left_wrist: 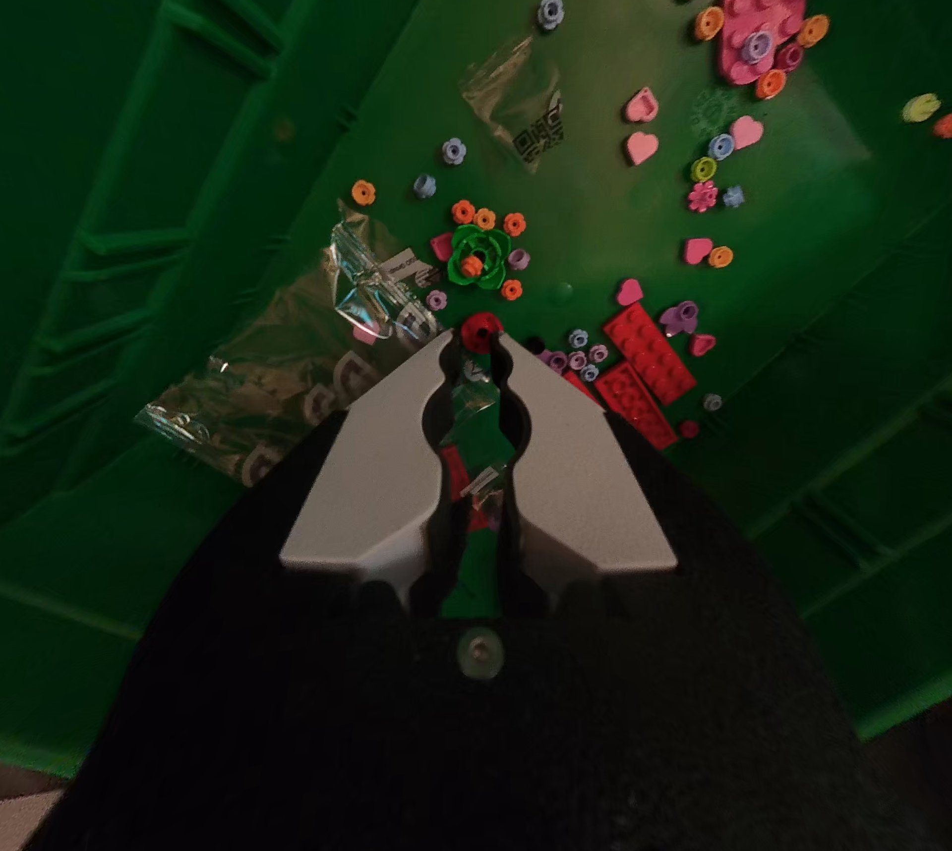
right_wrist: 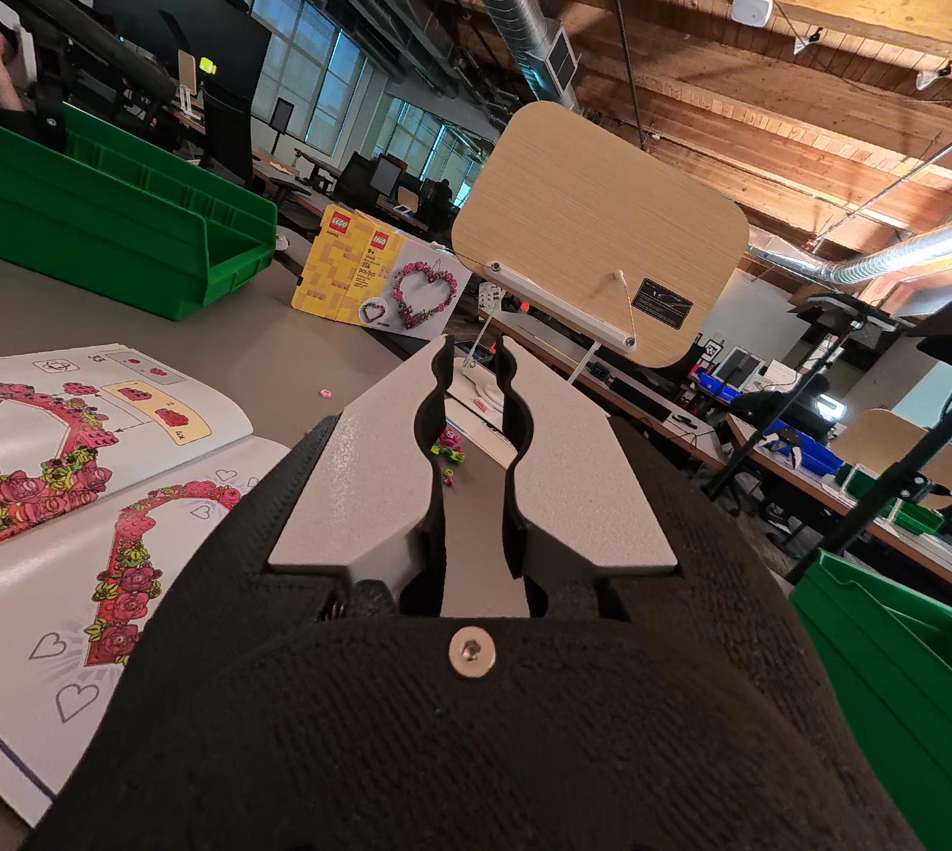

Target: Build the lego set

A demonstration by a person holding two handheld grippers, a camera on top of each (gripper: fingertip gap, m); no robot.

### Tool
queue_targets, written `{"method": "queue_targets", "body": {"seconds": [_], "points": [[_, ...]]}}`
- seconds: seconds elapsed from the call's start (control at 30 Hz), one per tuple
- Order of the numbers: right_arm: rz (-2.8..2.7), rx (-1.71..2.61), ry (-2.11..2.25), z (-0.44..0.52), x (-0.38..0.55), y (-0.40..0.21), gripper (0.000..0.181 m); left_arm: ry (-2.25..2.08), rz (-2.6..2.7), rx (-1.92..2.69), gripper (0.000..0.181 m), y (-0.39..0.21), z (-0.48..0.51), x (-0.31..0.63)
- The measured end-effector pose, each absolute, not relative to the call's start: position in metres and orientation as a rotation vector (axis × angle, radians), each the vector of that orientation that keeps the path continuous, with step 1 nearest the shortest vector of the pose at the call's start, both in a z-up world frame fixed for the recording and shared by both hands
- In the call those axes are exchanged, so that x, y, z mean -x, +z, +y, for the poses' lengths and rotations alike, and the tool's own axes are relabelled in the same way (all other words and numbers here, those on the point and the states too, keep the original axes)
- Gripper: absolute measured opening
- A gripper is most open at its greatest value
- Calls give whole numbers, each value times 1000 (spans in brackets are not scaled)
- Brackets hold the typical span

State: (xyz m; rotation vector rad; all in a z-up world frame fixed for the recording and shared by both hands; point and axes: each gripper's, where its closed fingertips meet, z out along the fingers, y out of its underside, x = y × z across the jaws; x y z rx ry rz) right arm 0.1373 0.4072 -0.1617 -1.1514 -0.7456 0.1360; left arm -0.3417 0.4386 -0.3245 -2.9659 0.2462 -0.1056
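Observation:
In the left wrist view my left gripper reaches down into a green bin. Its jaws stand closed on a small red round Lego piece at the fingertips. Loose pieces lie on the bin floor: orange and lilac flower studs, pink hearts, a green rose piece, red plates and a pink plate. In the right wrist view my right gripper is held above the table, jaws slightly apart and empty. Between its fingers a small pink and green Lego cluster lies on the table.
Clear plastic bags lie in the bin beside the left gripper. An open instruction booklet lies left of the right gripper. Farther off are the yellow Lego box, a green bin and a wooden book stand. Another green bin is at right. There is about 50 cm between the tips of the two grippers. To the pink plate: left tips about 12 cm, right tips about 40 cm.

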Motion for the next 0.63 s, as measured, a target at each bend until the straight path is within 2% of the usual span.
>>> {"method": "queue_targets", "body": {"seconds": [0.2, 0.63], "points": [[-750, 1155, 138, 408, -136, -163, 14, -198, 293, 2923, 16, -323, 442, 323], [-748, 1150, 139, 407, -137, -162, 14, 24, 370, 2929, 14, -321, 444, 336]]}}
